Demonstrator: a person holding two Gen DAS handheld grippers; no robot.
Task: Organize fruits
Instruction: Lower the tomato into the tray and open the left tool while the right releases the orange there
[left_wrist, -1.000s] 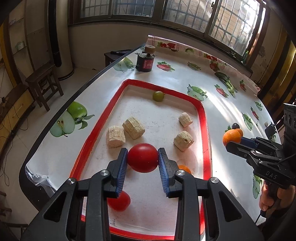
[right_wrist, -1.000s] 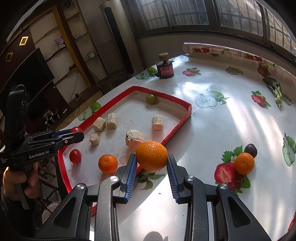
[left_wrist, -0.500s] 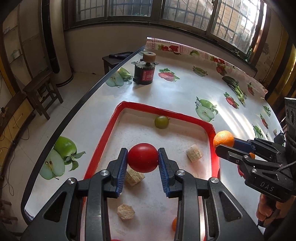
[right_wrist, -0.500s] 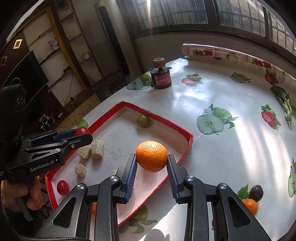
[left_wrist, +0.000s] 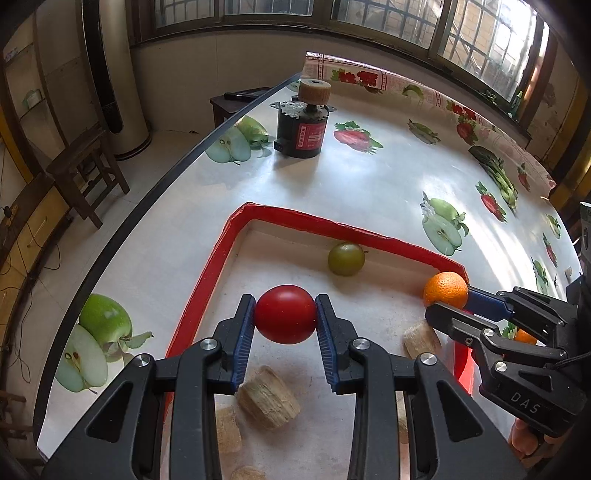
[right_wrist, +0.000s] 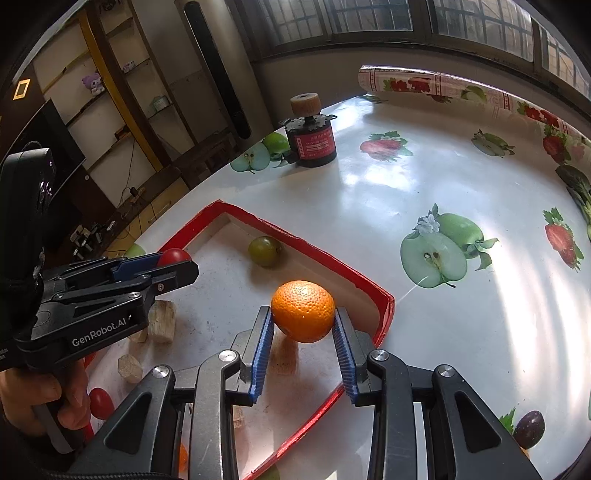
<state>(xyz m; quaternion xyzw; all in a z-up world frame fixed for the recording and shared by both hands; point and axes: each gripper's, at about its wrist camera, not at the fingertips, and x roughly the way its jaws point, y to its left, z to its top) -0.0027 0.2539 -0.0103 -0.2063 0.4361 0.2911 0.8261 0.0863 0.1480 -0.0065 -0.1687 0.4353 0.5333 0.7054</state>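
A: Fruit is being carried by both tongs. At the left, a red fruit (left_wrist: 285, 314) is held off the tray floor between the blue pads of the left tongs (left_wrist: 284, 316), clamped across its sides.

B: Why is it gripped that way?

A: A round thing is best kept from rolling by being pinched at its widest part. Its long axis is seen lying roughly across, from pad to pad, though it is nearly a ball.

B: And further right?

A: A green fruit (left_wrist: 346, 259) is left lying against the far wall of the red tray (left_wrist: 207, 273). At the right, an orange (right_wrist: 303, 311) is clamped by the right tongs (right_wrist: 303, 325) above the tray's right corner; no direction can be told from it. The tray is set on the worktop (right_wrist: 436, 325), probably as the collecting place.
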